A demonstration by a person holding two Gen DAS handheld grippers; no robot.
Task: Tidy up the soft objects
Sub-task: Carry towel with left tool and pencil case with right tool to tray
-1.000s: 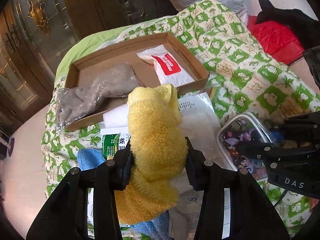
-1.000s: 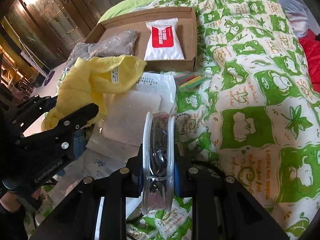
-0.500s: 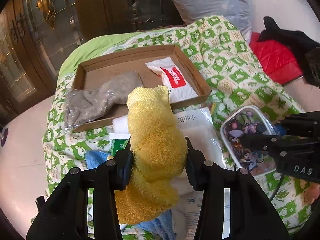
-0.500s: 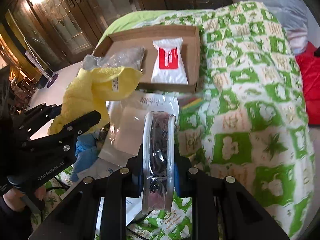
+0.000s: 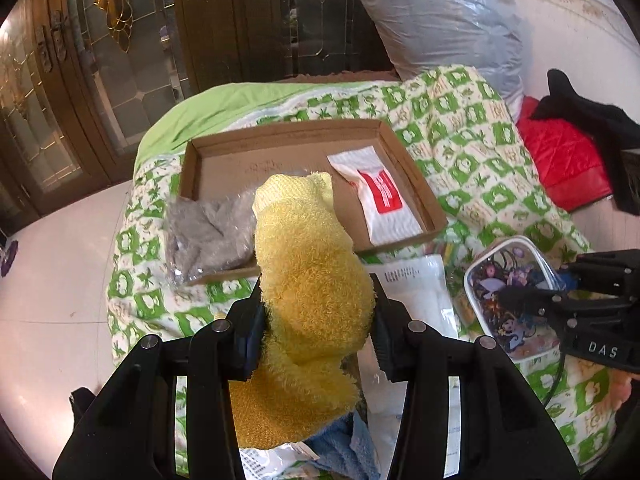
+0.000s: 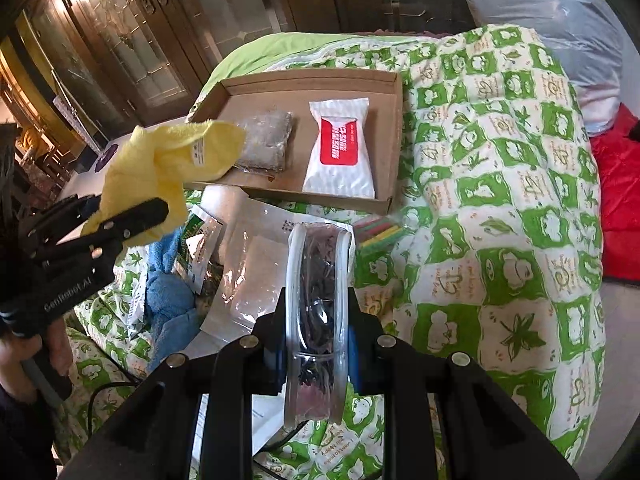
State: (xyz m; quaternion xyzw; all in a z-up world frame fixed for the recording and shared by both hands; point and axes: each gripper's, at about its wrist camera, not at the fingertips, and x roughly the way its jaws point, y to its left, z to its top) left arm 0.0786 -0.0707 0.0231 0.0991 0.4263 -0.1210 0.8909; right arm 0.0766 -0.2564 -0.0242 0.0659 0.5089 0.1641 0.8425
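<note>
Towel and pouch held above the bed
Left gripper (image 5: 316,316) jaws clamp the yellow towel (image 5: 308,280); cardboard tray (image 5: 412,176) lies straight ahead. Right gripper (image 6: 316,340) jaws clamp the clear pouch (image 6: 318,300).

Bedroom: quilted bed (image 6: 500,168), pillow (image 5: 444,20)

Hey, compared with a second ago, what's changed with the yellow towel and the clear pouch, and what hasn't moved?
Both grippers rose and drew back from the bed. The left gripper lifted the yellow towel; the right gripper lifted the clear pouch. Nothing was let go. The cardboard tray with the grey bag and red-label packet stayed put, as did the blue cloth.
</note>
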